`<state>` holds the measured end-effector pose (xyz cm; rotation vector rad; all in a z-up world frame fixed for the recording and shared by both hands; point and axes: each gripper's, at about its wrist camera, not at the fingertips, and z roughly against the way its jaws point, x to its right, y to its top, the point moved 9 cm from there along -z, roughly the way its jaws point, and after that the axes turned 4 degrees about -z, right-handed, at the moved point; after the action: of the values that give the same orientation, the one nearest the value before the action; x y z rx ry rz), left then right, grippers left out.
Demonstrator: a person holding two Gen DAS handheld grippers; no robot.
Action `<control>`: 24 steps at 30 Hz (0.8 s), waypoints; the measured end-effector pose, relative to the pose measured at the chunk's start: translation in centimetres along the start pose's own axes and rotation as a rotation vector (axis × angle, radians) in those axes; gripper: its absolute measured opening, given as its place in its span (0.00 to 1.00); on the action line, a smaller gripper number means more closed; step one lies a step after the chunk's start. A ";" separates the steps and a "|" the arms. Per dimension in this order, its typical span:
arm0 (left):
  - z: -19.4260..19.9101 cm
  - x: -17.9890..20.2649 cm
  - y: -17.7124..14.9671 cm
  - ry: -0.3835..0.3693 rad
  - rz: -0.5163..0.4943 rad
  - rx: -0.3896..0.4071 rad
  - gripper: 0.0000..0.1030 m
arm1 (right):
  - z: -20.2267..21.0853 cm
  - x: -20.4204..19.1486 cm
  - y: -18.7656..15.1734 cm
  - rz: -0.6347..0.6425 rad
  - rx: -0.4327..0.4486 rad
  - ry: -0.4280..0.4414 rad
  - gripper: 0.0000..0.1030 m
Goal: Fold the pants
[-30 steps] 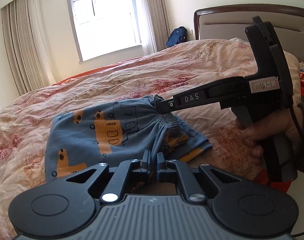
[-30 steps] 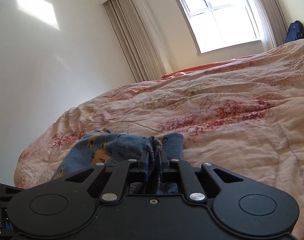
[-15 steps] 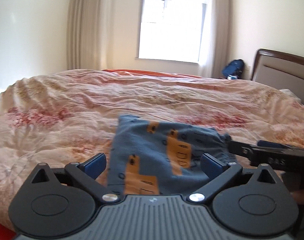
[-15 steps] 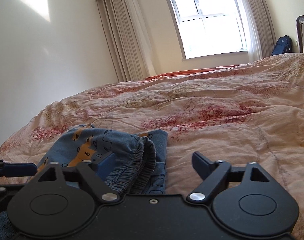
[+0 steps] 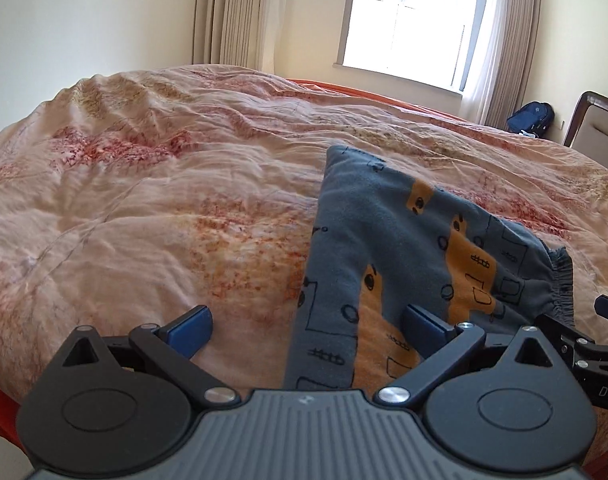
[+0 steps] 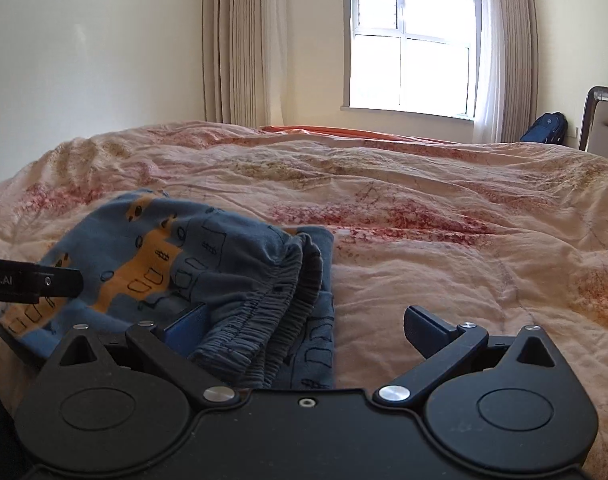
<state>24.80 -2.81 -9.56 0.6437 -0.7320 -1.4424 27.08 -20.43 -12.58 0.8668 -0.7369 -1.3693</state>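
Bedroom in a home.
Big bed (image 6: 423, 208) w/ rumpled pink-and-red floral quilt fills most of both views. Behind bed: bright window (image 6: 413, 46) w/ beige curtains (image 6: 244, 40) either side, plain cream walls. At bed's right end: padded headboard (image 6: 601, 124) in dark wood frame. Blue backpack (image 6: 545, 127) sits btwn headboard & window wall. Kids' blue-and-orange print pants (image 6: 192, 264) lie on bed's near edge.

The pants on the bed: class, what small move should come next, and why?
Probably draw both hand-held grippers back. The pants lie folded on the quilt, waistband layers stacked, and the left hand-held gripper stands open while the right hand-held gripper finishes opening, gripping nothing.
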 end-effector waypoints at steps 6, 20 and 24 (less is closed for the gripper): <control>0.2 0.1 -0.2 -0.006 -0.011 0.002 0.99 | 0.7 0.4 -1.0 0.019 0.007 -0.013 1.00; 0.8 -0.1 0.1 -0.008 -0.014 0.003 1.00 | 0.6 0.5 -1.1 -0.011 0.004 -0.018 1.00; 1.1 0.0 1.8 -0.009 -0.033 0.041 1.00 | 1.6 0.4 -0.1 -0.026 0.052 -0.011 1.00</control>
<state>25.12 -2.66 -7.43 0.6841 -0.7634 -1.4642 25.69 -20.98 -11.82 0.9133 -0.7750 -1.3841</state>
